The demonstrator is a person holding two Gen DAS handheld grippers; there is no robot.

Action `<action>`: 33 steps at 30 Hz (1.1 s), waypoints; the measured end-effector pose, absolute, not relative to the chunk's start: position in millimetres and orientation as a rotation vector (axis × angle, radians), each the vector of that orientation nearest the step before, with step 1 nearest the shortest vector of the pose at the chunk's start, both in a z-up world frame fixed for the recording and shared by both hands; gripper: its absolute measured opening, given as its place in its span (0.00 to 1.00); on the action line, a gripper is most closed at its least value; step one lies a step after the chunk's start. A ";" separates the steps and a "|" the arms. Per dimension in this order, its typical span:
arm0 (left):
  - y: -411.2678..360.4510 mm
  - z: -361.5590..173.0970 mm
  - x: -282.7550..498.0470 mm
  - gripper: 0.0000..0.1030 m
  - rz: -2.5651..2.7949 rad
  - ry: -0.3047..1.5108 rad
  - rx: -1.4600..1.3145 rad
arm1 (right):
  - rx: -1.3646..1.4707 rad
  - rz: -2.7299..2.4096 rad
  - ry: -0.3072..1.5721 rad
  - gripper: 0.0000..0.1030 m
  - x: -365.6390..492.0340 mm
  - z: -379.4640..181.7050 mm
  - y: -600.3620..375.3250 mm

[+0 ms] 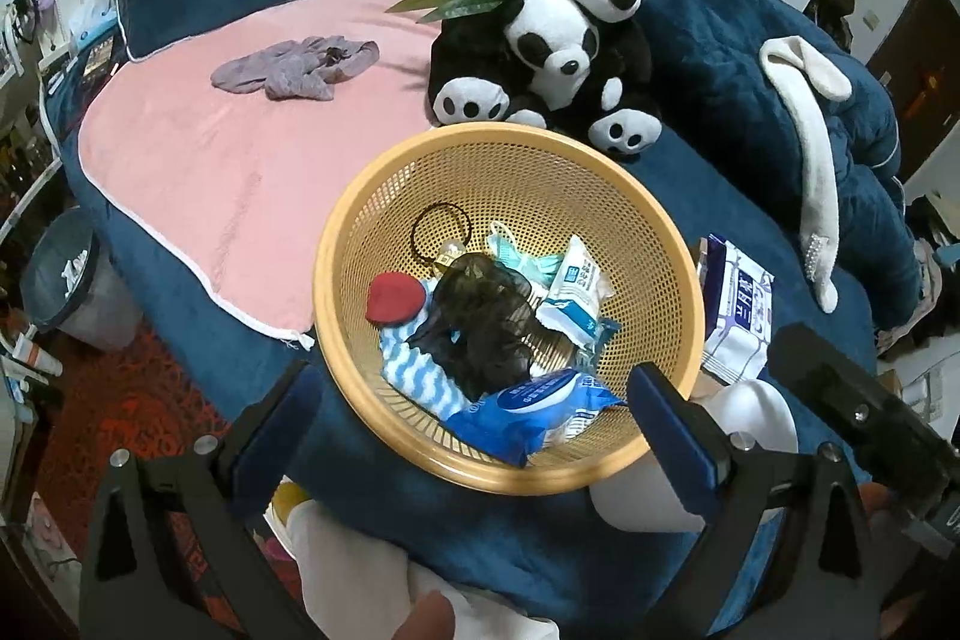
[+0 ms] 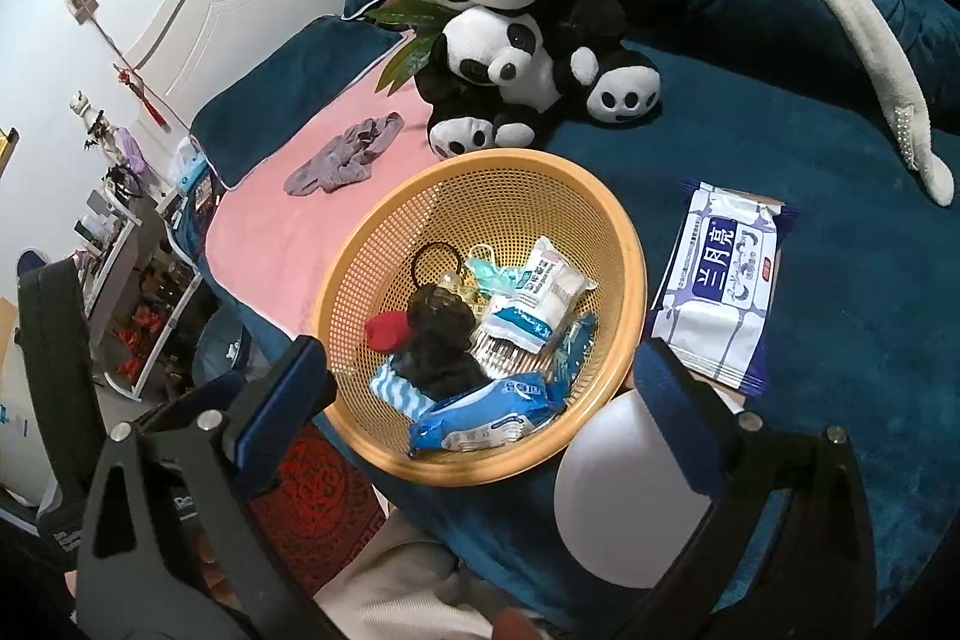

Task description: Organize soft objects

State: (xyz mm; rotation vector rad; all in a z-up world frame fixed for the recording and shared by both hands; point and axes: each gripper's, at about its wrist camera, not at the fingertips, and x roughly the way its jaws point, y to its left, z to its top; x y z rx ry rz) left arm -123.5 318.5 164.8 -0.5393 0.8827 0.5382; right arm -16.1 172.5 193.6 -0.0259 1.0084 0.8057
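A round yellow mesh basket (image 1: 660, 244) (image 2: 372, 268) sits on the blue bed, holding a blue tissue pack (image 1: 534, 415) (image 2: 480, 415), a black mesh item (image 1: 480, 322), a red soft piece (image 1: 393, 298), a striped cloth and white packets. Behind it leans a panda plush (image 1: 576, 10) (image 2: 498, 22). A white-and-blue wipes pack (image 2: 717, 286) (image 1: 735, 313) lies right of the basket. A grey-purple garment (image 1: 297, 67) (image 2: 345, 160) rests on the pink sheet. My left gripper (image 1: 474, 418) is open over the basket's near rim. My right gripper (image 2: 480, 400) is open too, nothing held.
A long cream fabric strip (image 2: 864, 40) (image 1: 810, 130) drapes over the blue quilt at right. A white round object (image 2: 624, 490) sits near the bed's front edge. A blue bin (image 1: 60, 274) and red patterned rug (image 2: 318, 490) are on the floor at left.
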 end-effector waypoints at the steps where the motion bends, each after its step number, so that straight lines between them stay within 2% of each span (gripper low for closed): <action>1: 317.2 165.5 -123.8 0.99 0.541 0.882 -0.533 | -0.027 0.806 1.007 1.00 -16.4 193.6 171.7; 33: 300.7 170.5 -132.8 0.98 0.638 0.888 -0.469 | -0.041 0.823 0.988 1.00 -28.4 197.9 159.9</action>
